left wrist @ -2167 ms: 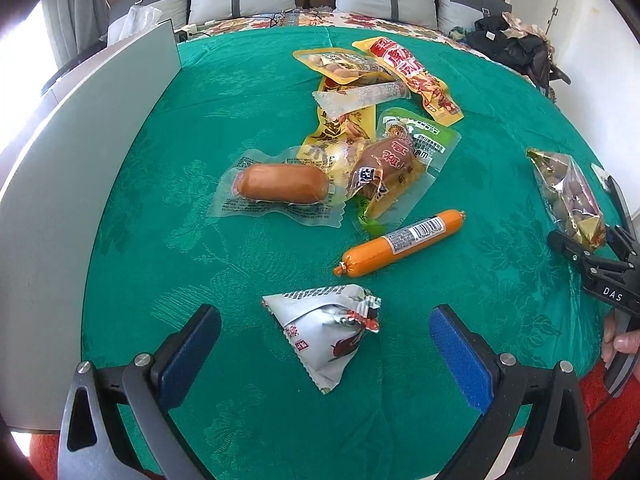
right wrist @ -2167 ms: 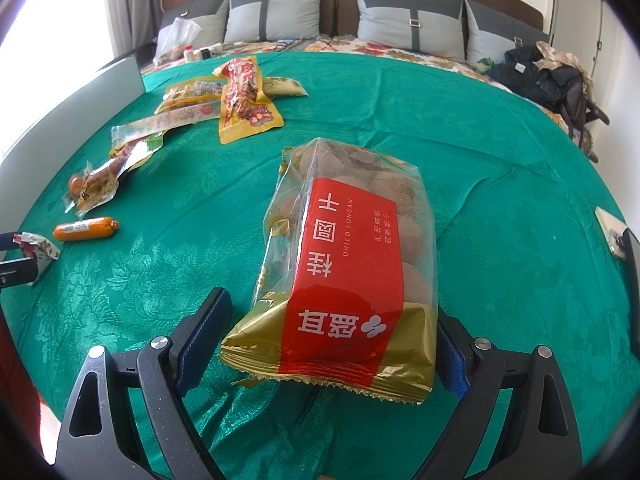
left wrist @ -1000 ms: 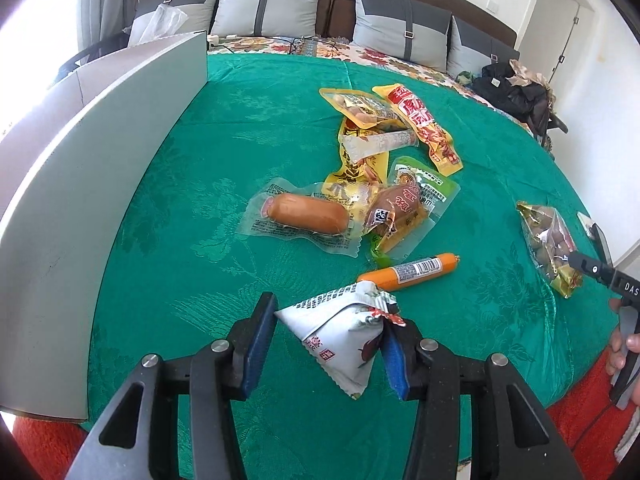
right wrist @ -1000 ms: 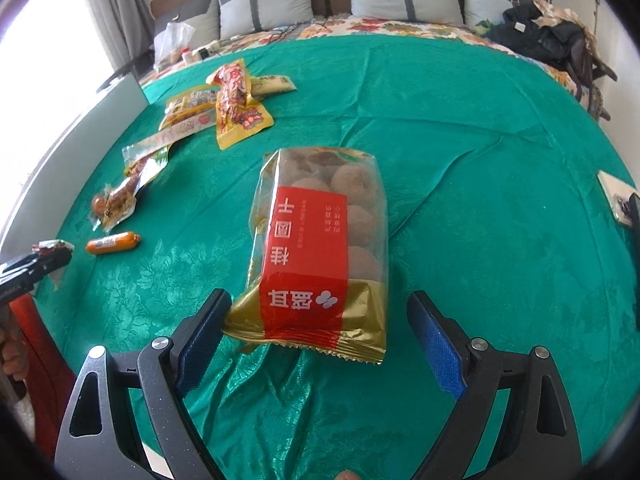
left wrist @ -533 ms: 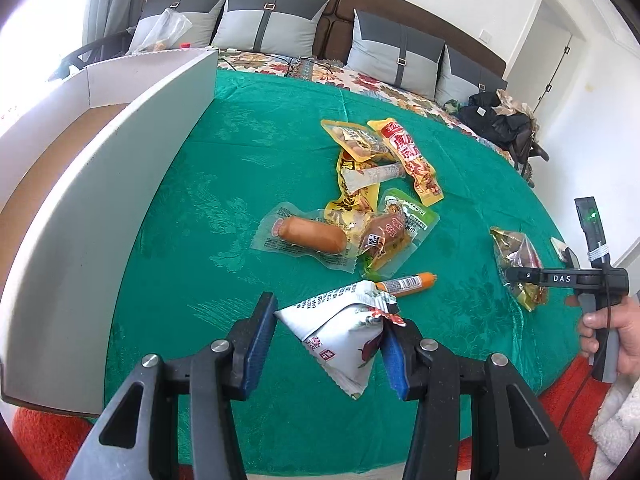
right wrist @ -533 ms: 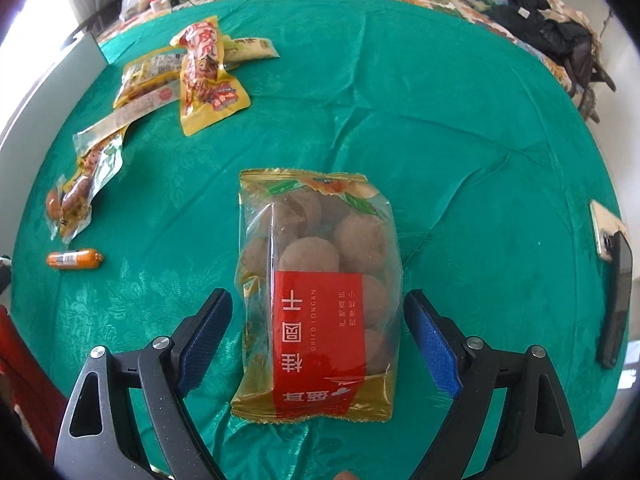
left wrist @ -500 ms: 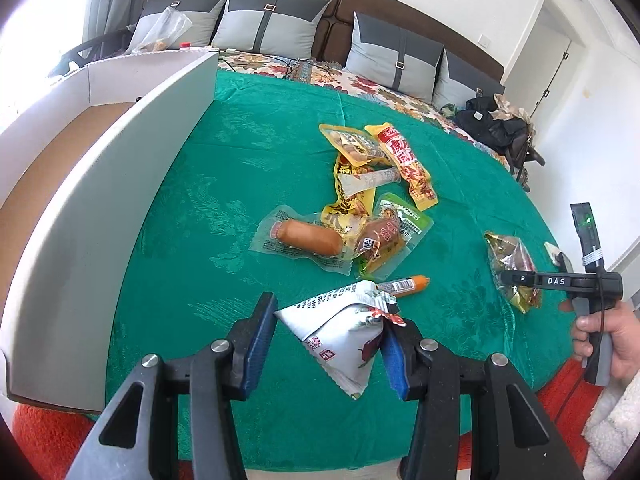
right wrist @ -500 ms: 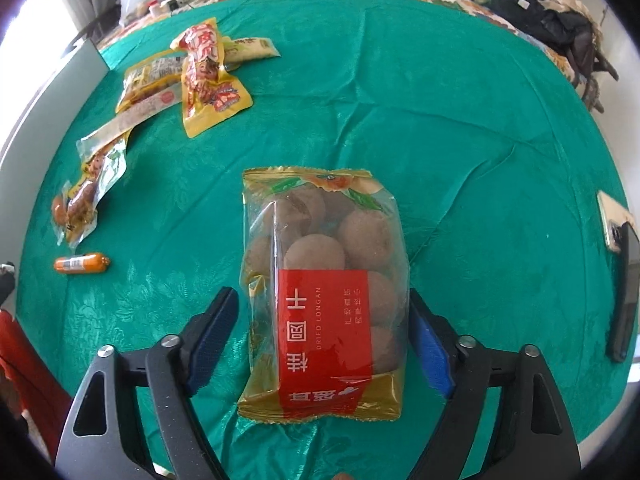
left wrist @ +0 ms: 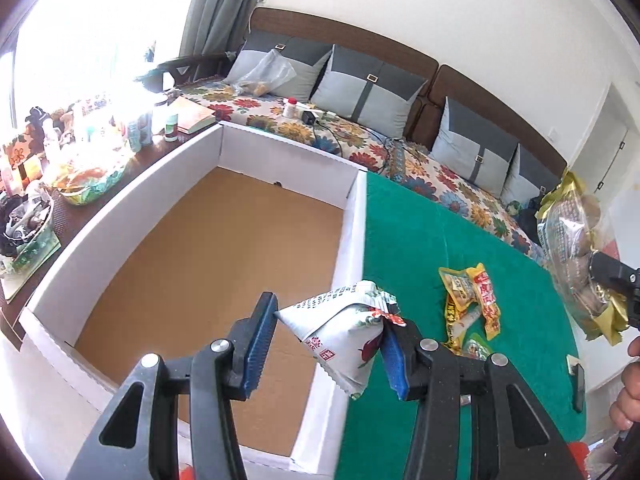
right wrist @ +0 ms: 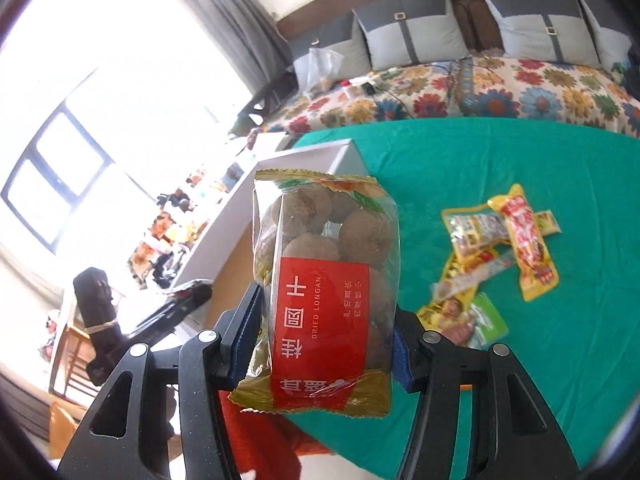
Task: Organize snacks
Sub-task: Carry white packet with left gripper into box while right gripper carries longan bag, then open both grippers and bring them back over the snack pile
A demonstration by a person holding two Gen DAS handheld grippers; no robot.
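Up in the air, the left gripper [left wrist: 328, 338] pinches one silver triangular snack packet [left wrist: 344, 332] between its two blue pads, and the packet hangs over the near right wall of one large open cardboard box [left wrist: 352, 216]. That box has white walls and a bare brown floor, and it stands at the left edge of the green tablecloth [left wrist: 424, 236], with nothing lying inside that can be seen.

The right gripper [right wrist: 326, 344] has one clear bag of dried longan [right wrist: 324, 280] between its pads, and its jaws are closing on it; both pads already press on the bag's sides. The bag stands upright, lifted clear of the cloth, with a red label across its front and gold foil at its top and bottom edges. In the left wrist view the same bag shows at the right edge, clamped in a black finger, with part of one hand [left wrist: 628, 392] below it.

On the cloth one loose cluster of snack packets [right wrist: 496, 252] lies well apart from both grippers. Within it one long yellow-and-red packet [right wrist: 528, 240] and one green-edged packet [right wrist: 486, 320] stand out, along with at least two other yellow ones; the overlap prevents a firm count. Four grey cushions [left wrist: 372, 92] line the brown headboard behind.
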